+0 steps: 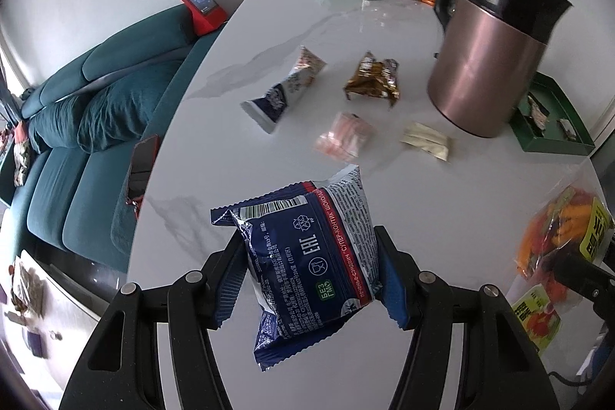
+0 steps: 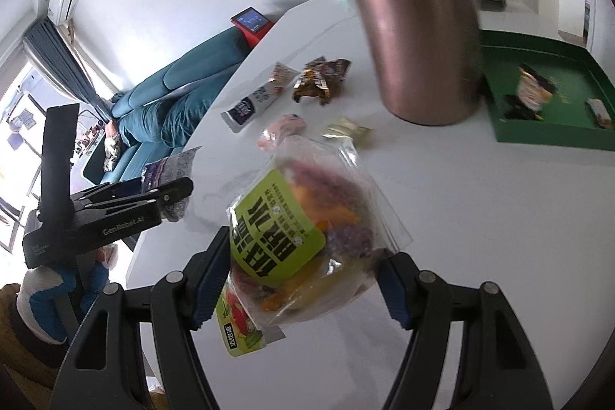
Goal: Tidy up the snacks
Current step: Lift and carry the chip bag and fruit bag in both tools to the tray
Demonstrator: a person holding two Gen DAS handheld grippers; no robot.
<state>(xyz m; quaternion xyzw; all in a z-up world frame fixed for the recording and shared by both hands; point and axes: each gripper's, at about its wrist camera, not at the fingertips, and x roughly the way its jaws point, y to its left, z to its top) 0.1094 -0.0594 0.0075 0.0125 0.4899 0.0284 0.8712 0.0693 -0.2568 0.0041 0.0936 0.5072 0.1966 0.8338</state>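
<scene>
Left wrist: blue pkt point(image 1: 307, 256) in gripper point(image 1: 309, 275)

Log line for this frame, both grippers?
left gripper: shut on blue cookie packet | right gripper: shut on dried-fruit bag | both above table

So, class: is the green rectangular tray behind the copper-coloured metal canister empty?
No: the green rectangular tray already holds a few wrapped snacks, seen beside the copper-coloured metal canister.

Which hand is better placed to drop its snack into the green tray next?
Right, probably. The right gripper holding the dried-fruit bag sits nearer the green tray; the left gripper with the blue packet is farther away.
</scene>
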